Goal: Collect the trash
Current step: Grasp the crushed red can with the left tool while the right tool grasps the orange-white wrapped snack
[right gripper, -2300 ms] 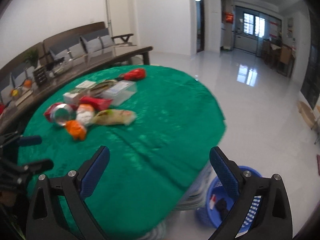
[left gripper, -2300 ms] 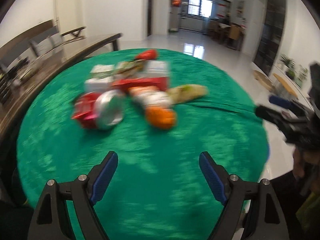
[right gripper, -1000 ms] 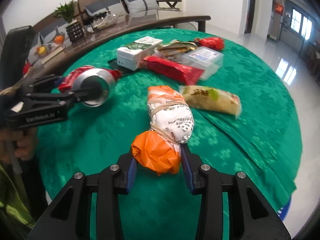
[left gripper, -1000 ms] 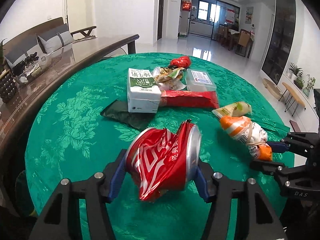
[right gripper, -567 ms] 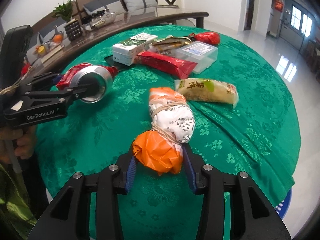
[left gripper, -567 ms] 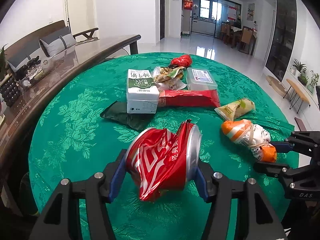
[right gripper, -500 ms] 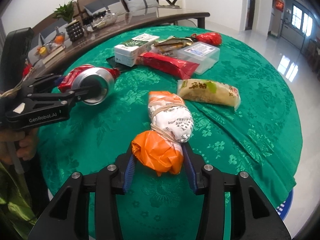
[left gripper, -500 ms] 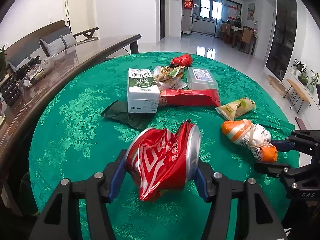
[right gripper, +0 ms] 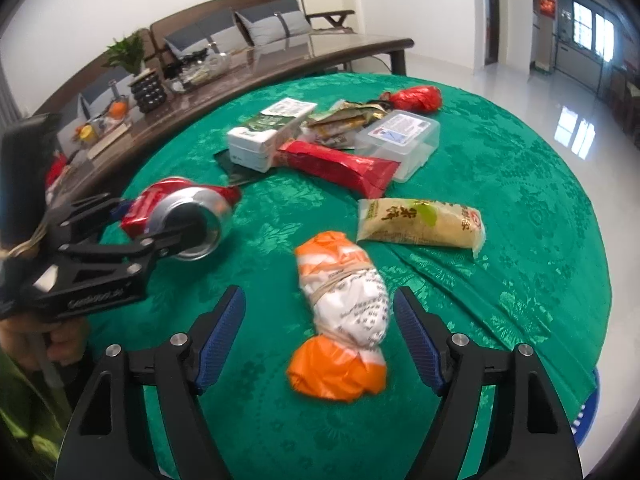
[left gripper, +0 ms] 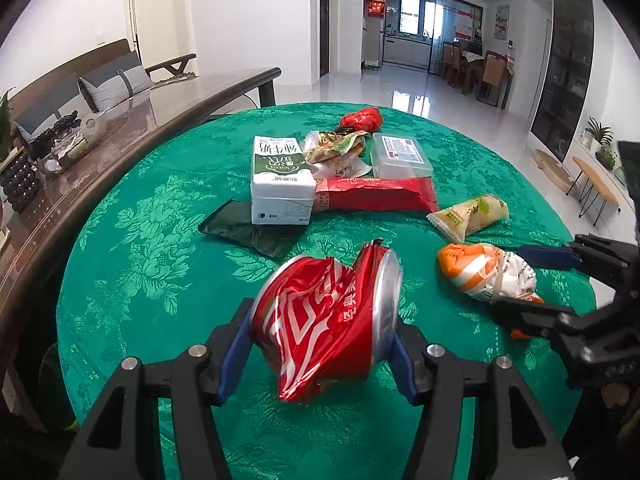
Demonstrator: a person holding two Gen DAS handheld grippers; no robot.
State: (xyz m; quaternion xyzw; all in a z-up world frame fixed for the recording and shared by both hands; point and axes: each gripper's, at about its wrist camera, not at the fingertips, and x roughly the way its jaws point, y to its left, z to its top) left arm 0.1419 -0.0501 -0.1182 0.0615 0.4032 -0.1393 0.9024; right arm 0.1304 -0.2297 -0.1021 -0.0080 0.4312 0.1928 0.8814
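My left gripper (left gripper: pixel 320 340) is shut on a crushed red soda can (left gripper: pixel 328 320), held just above the green tablecloth (left gripper: pixel 132 264). The can (right gripper: pixel 180 216) also shows at the left of the right wrist view. My right gripper (right gripper: pixel 320 320) has its jaws opening; the orange-and-white wrapped bundle (right gripper: pixel 344 320) lies on the cloth between its blue pads, which stand clear of it on both sides. The bundle (left gripper: pixel 488 276) appears at the right of the left wrist view. Further back lie a beige snack packet (right gripper: pixel 420 220), a red snack bag (right gripper: pixel 340 164), a milk carton (left gripper: pixel 280 180) and a clear plastic box (right gripper: pixel 400 140).
A crumpled red wrapper (left gripper: pixel 362 118) and foil wrappers (left gripper: pixel 336 148) lie at the far side of the pile, a dark green wrapper (left gripper: pixel 244 228) beside the carton. A brown table (left gripper: pixel 120 112) with a fruit bowl runs along the left. A blue basket (right gripper: pixel 586 408) stands on the floor at the right.
The right gripper's jaws have spread apart and let go of the orange end of the bundle, which now lies on the cloth. The left gripper keeps the can unmoved.
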